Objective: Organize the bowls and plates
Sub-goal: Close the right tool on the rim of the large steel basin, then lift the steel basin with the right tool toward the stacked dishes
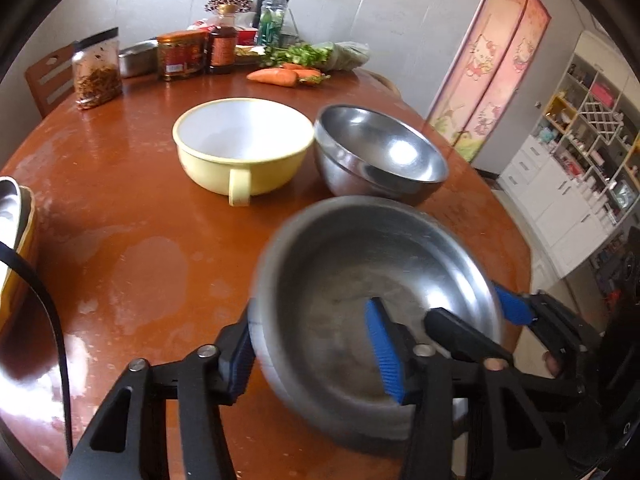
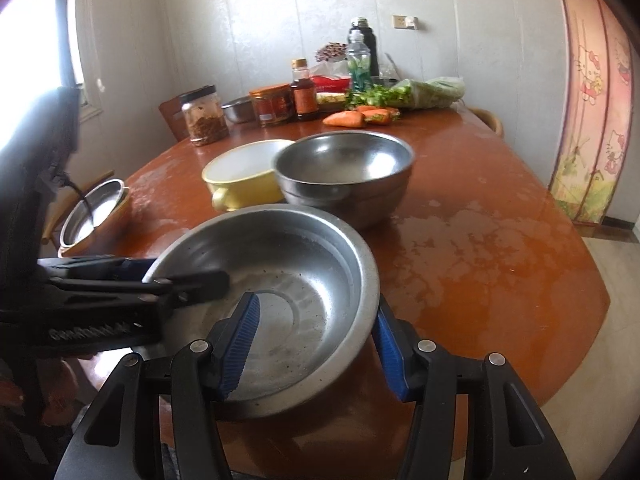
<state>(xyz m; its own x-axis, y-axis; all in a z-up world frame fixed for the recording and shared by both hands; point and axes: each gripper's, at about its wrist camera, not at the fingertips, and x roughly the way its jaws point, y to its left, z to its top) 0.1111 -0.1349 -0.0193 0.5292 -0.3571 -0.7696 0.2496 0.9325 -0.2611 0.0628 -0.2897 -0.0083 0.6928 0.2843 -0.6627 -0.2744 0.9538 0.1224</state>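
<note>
The near steel basin is dull, speckled metal; the far steel bowl shines; the yellow bowl looks glossy enamel; the table is glossy, worn brown.

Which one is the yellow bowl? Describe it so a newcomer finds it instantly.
Start at the round brown table. Near its middle, in front of the carrots, two bowls sit side by side. The yellow bowl is on the left in the left wrist view, beside the deep steel bowl; it alone is pale yellow outside, white inside, with a loop handle on its wall.
</note>
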